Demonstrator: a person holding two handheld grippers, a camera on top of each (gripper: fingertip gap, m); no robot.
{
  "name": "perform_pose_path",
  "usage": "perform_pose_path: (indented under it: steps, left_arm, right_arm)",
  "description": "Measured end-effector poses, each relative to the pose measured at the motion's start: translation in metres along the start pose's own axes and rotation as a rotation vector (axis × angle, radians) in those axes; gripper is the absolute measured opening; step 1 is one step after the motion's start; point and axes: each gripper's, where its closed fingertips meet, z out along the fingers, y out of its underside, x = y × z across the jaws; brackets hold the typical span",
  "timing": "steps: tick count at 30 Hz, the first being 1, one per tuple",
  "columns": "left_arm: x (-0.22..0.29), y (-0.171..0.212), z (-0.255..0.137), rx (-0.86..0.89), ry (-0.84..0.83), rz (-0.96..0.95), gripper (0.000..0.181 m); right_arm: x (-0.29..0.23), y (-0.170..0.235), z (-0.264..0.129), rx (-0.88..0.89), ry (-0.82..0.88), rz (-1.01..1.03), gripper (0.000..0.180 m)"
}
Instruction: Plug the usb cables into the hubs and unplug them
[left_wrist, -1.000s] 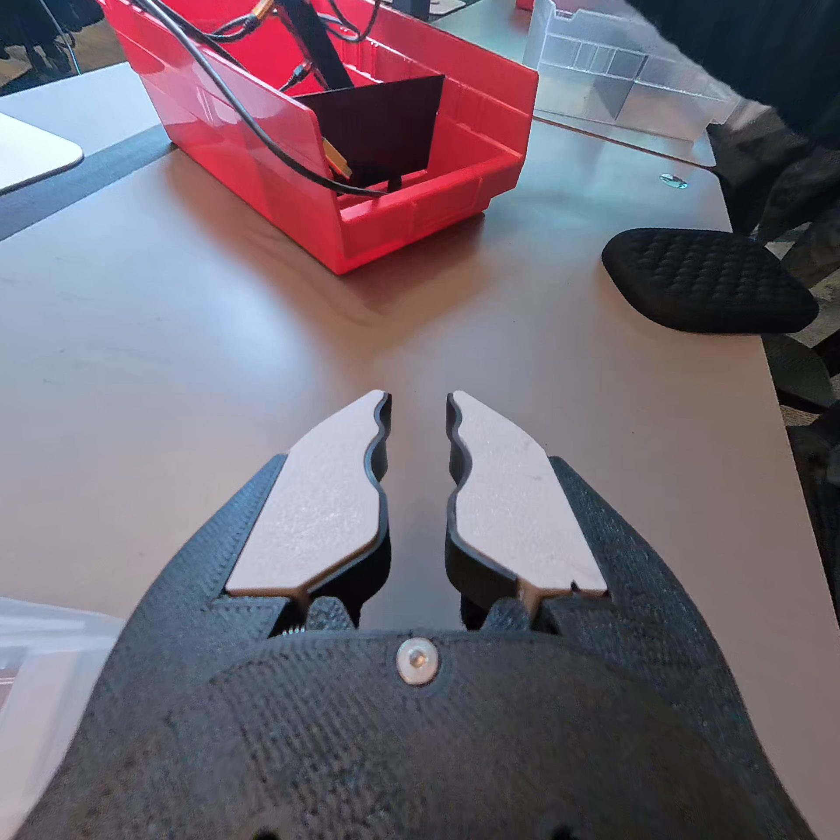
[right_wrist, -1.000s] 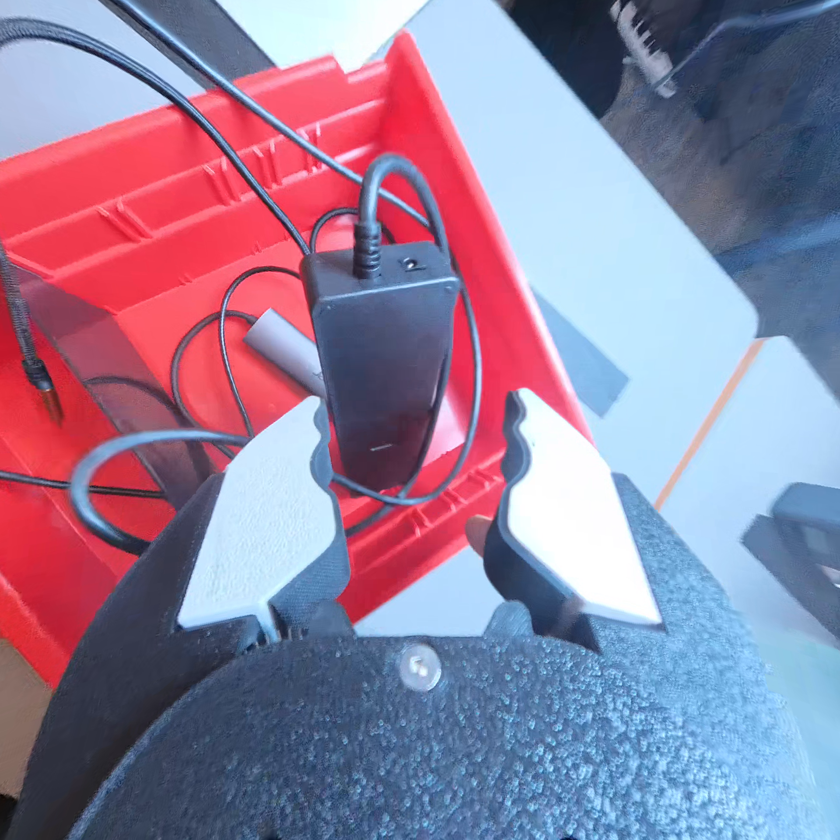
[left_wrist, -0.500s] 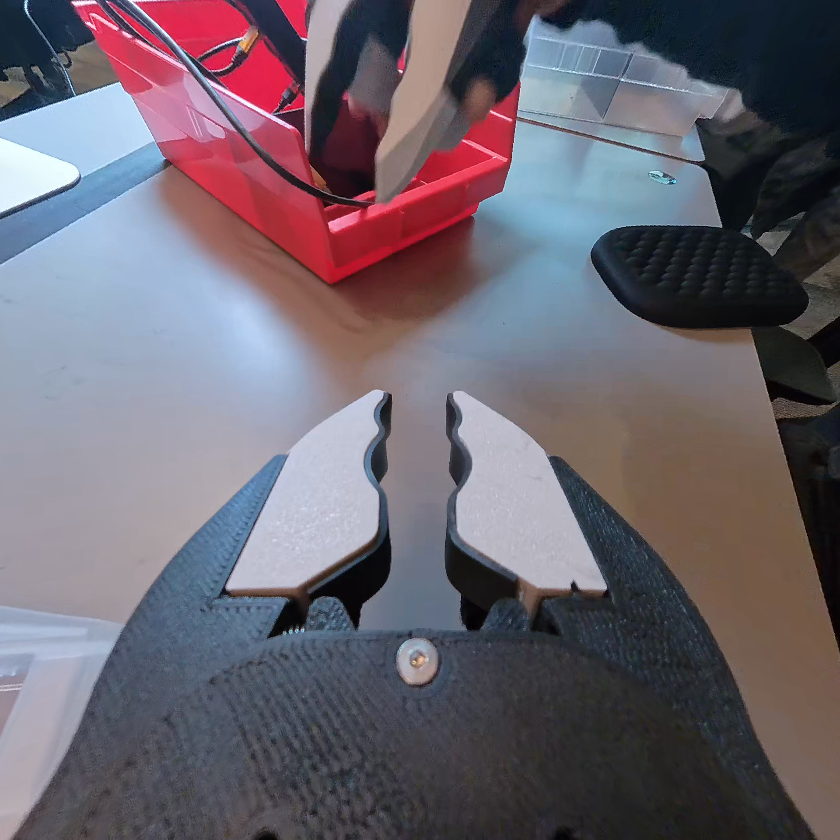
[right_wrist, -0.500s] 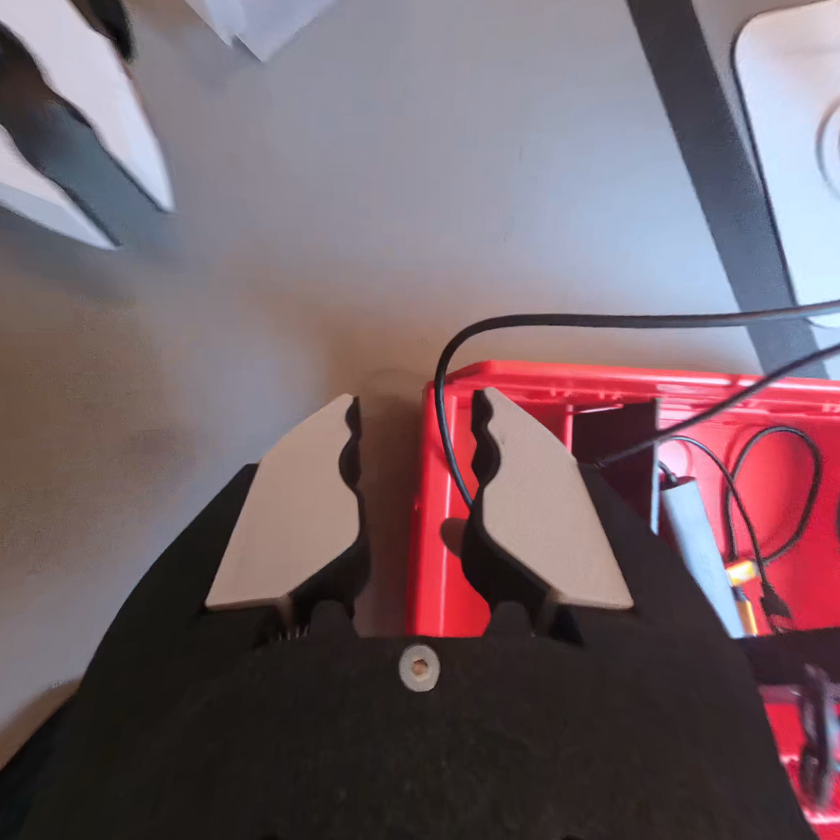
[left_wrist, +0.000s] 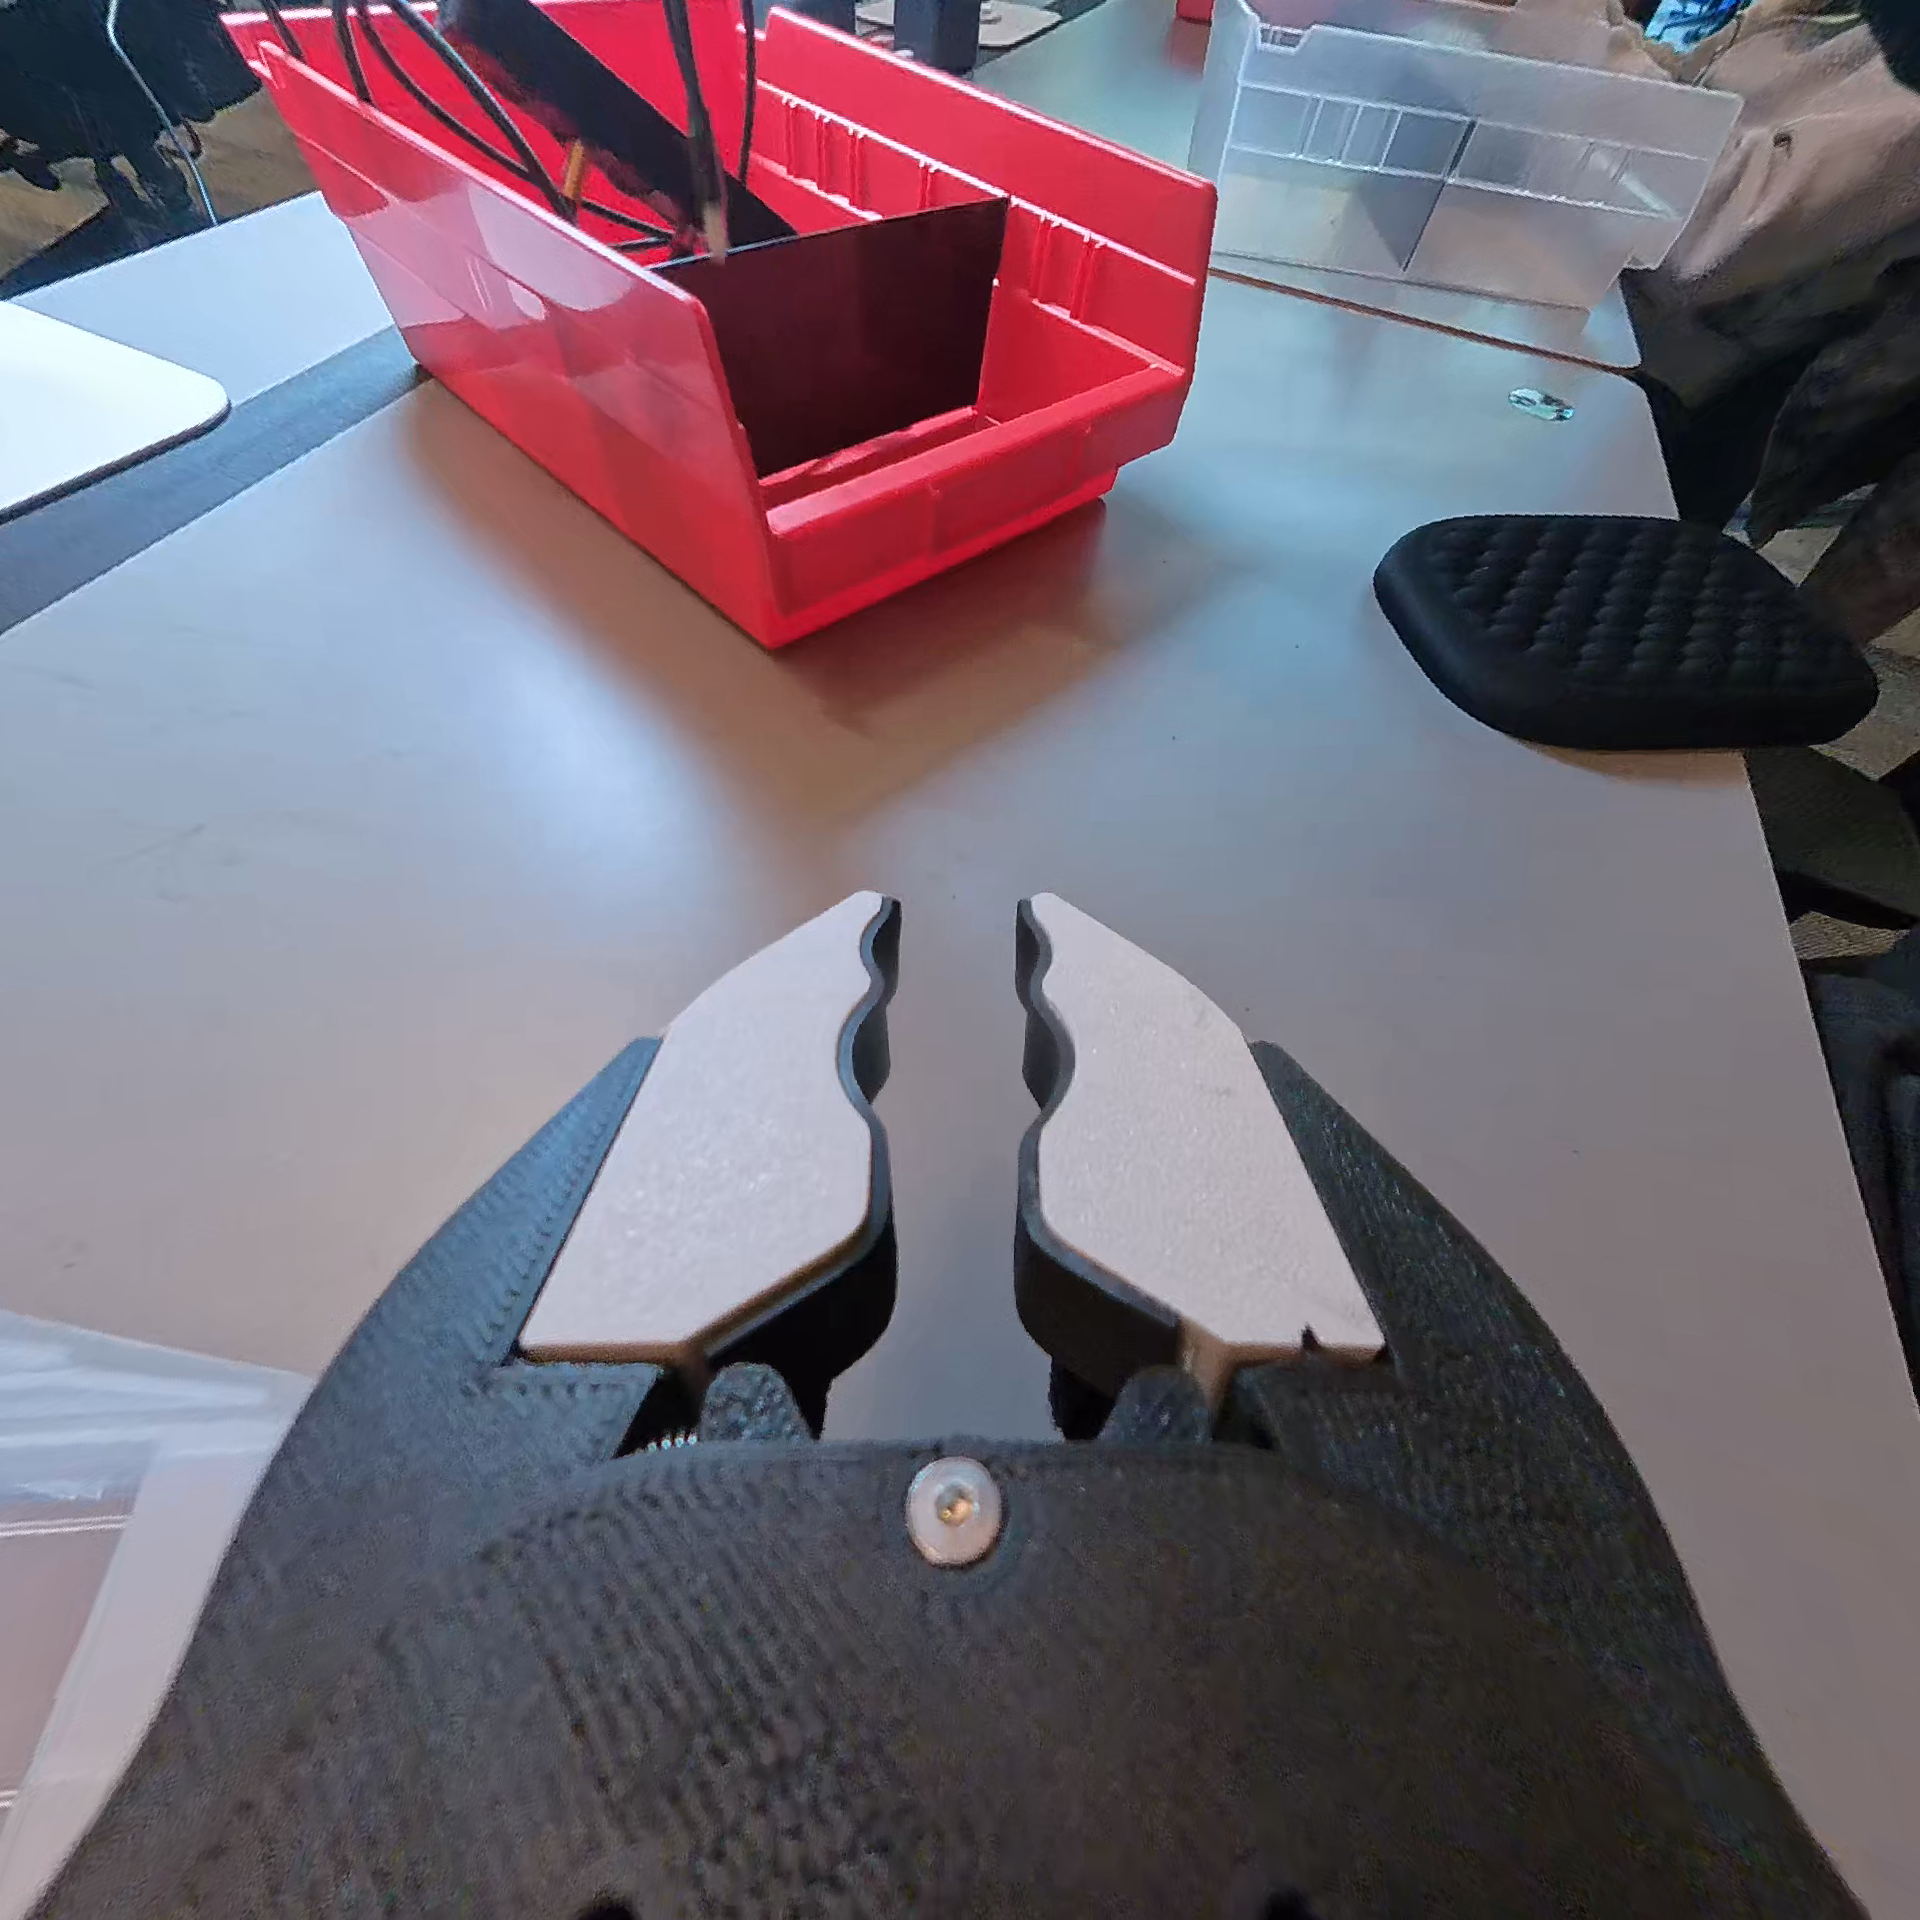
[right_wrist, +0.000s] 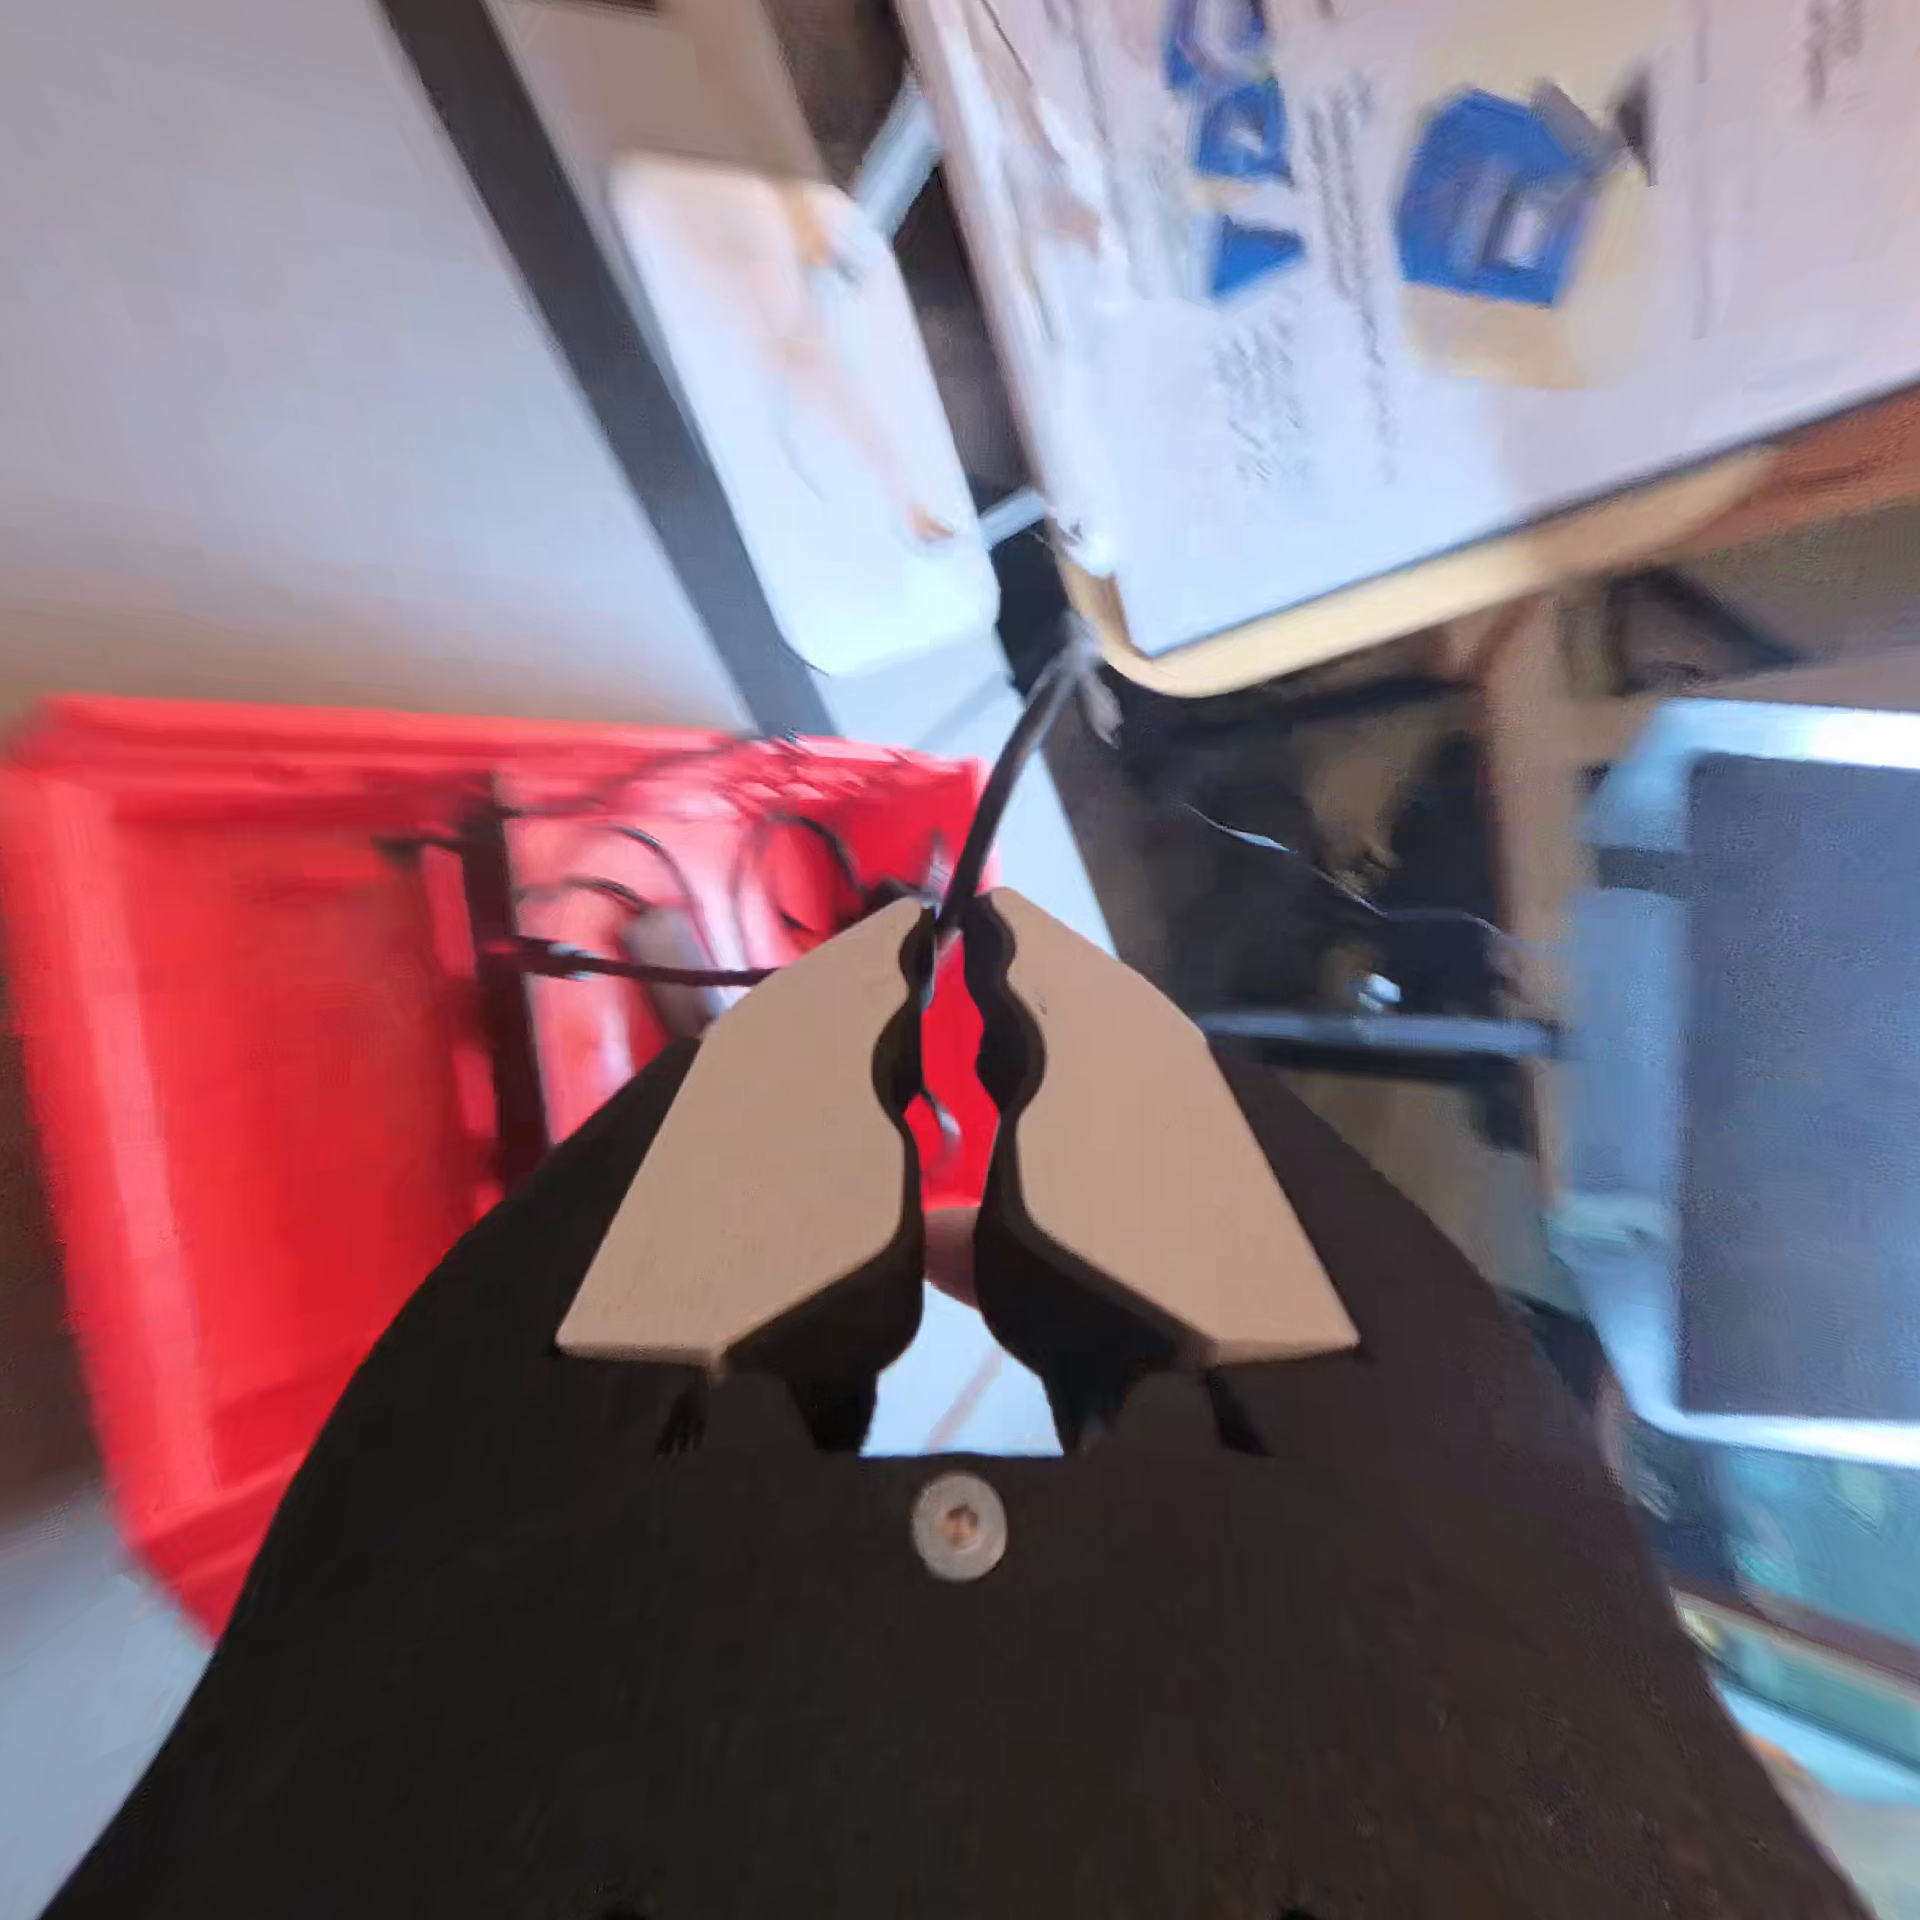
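The right gripper (right_wrist: 951, 920), open a second ago, has pinched a black cable (right_wrist: 1003, 790) above the red bin (right_wrist: 260, 1039), ready for plugging; the left gripper (left_wrist: 956, 914) stays slightly open, empty.

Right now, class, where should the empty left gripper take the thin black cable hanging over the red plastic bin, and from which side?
Probably the stiff plug at its lower tip, not the limp cord. It hangs near upright above the red plastic bin, so the left gripper should come level from the near side.

Brown tabletop (left_wrist: 1299, 935), black padded chair armrest (left_wrist: 1621, 634) beside it, soft daylight
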Motion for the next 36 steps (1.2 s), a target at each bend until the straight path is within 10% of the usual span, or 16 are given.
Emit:
perform_pose_path:
  steps: [1, 13, 16, 26, 36]
  left_arm:
    - [0.0, 0.001, 0.0, -0.003, -0.004, 0.002, 0.021]
    - [-0.003, 0.012, 0.005, -0.055, -0.017, 0.016, 0.02]
    - [-0.004, 0.015, 0.006, -0.069, -0.019, 0.02, 0.02]
    - [-0.004, 0.02, 0.01, -0.089, -0.009, 0.009, 0.019]
    - [-0.005, 0.02, 0.009, -0.091, -0.023, 0.019, 0.019]
  right_arm:
    - [0.012, 0.01, 0.006, -0.042, 0.04, -0.016, 0.005]
    - [-0.062, 0.127, 0.109, -0.303, -0.236, 0.066, 0.007]
    - [-0.065, 0.146, 0.096, -0.424, -0.324, 0.149, 0.039]
    - [-0.03, 0.063, 0.047, -0.157, -0.083, 0.295, 0.058]
    - [-0.119, 0.037, 0.116, -0.2, -0.42, 0.346, 0.021]
